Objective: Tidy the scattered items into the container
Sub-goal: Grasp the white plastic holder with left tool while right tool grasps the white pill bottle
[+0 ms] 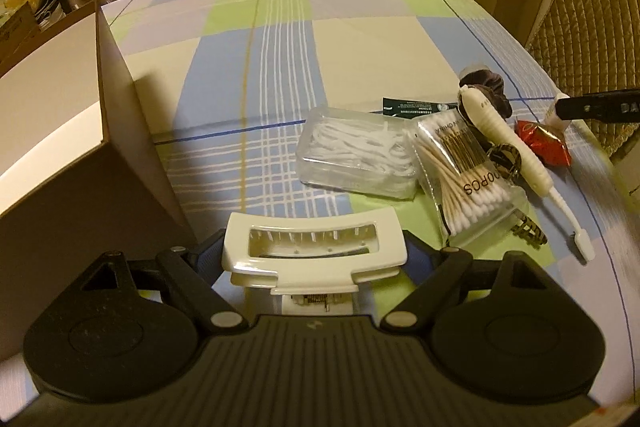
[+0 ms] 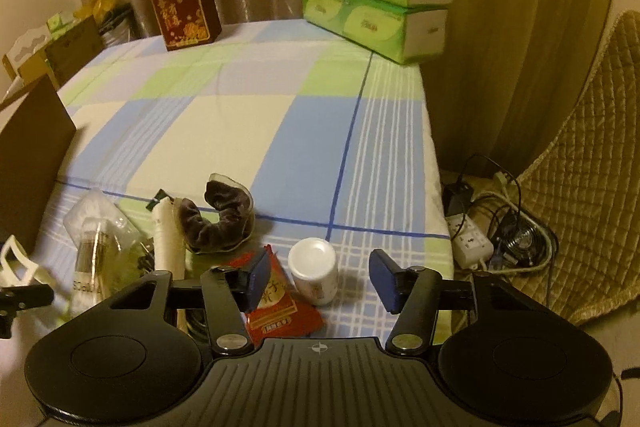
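Lighting dim and warm, yellow cast in both views. Box (image 1: 60, 131) throws a soft shadow rightward onto the cloth (image 1: 360, 39); bottle (image 2: 313, 271) casts a faint one to its right. Fisheye bends the table edges; corners vignette to black. Motion blur smears the lower right edge of the left view. Mild noise; centres acceptably sharp. Glare on clear case (image 1: 356, 151) slight.

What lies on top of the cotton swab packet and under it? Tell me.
The cream toothbrush lies across the cotton swab packet, handle over its upper corner. A patterned hair claw pokes out from beneath. Whatever else is under the packet is hidden.
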A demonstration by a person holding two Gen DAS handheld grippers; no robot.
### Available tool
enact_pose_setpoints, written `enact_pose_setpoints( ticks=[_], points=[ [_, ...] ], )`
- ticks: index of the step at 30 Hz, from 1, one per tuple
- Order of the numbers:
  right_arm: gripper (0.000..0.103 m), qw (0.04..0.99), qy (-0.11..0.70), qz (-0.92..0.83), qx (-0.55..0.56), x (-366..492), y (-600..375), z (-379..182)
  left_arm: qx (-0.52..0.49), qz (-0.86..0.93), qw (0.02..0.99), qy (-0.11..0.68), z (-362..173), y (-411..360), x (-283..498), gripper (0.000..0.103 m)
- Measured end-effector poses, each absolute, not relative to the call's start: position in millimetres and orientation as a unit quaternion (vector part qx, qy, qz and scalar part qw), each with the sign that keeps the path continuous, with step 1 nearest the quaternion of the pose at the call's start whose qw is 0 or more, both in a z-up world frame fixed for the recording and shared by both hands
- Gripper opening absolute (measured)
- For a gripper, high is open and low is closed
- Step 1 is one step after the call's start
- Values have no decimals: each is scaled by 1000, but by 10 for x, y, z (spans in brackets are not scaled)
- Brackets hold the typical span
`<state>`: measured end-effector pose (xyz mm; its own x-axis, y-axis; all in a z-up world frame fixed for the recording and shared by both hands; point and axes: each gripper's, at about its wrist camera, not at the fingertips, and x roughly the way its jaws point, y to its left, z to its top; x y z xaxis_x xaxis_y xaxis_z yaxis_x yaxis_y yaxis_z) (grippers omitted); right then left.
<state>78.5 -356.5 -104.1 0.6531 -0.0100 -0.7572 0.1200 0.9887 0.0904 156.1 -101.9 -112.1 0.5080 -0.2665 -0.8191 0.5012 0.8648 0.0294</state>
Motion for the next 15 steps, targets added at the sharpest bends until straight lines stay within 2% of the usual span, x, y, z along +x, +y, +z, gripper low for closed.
enact_pose_setpoints(
  ticks=[2,5,6,15],
  points=[
    [47,907,415,-35,62,817,-3558,-1082,132,-222,859,442,-1116,-1021,1565,85],
    [36,907,416,-33,56,851,-3556,-1150,129,-219,860,442,-1110,-1018,1546,85],
    [25,908,415,-31,54,855,-3556,-1169,129,-219,861,441,-1107,-1015,1537,85],
    [24,930,364,-32,22,667,-3498,-893,129,-221,864,433,-1035,-977,1487,85]
  ],
)
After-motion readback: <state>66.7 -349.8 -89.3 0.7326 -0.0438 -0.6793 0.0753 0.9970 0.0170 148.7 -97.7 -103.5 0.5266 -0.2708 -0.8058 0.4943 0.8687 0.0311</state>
